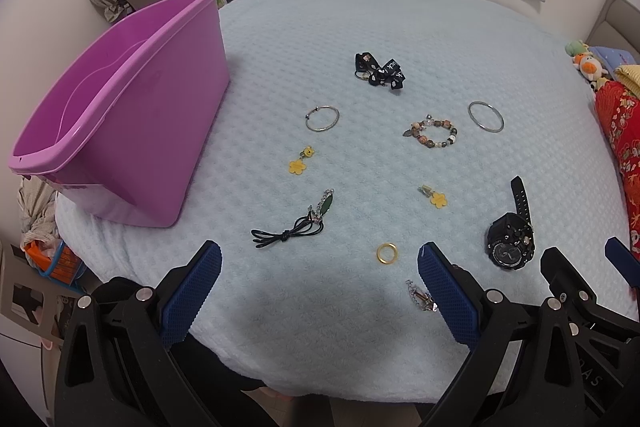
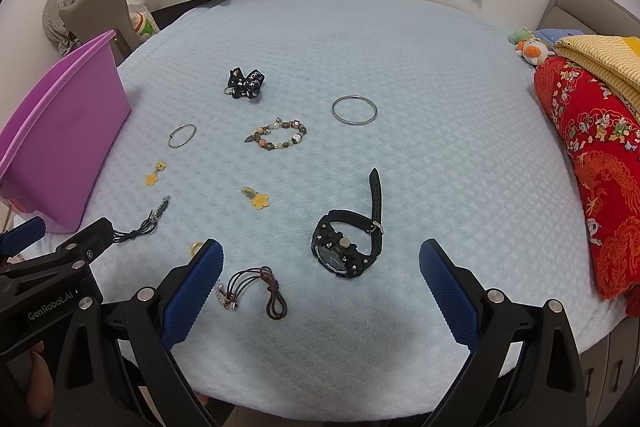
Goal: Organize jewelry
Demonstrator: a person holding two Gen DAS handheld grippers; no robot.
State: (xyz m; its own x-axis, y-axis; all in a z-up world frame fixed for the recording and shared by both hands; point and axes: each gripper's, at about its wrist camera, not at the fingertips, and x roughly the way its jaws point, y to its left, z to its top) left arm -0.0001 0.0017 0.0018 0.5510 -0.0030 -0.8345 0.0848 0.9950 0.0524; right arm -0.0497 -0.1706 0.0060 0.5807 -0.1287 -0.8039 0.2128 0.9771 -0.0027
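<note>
We hold both the left hand-held gripper (image 1: 320, 281) and right hand-held gripper (image 2: 321, 281) released and empty at the near edge, because the jewelry, from gold ring (image 1: 387, 253) to black chunky wristwatch (image 2: 347, 243), lies scattered on the pale blue bed blanket (image 2: 400, 67), outside the empty purple plastic tub (image 1: 132, 131) at left.

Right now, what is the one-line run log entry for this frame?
phase: not started | left gripper: open, empty | right gripper: open, empty | purple bin: nothing seen inside | black watch, gold ring: on blue blanket

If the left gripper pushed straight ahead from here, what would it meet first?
Probably the gold ring, lying on the blue blanket between the open left gripper fingers' tips; depth is hard to judge.
</note>
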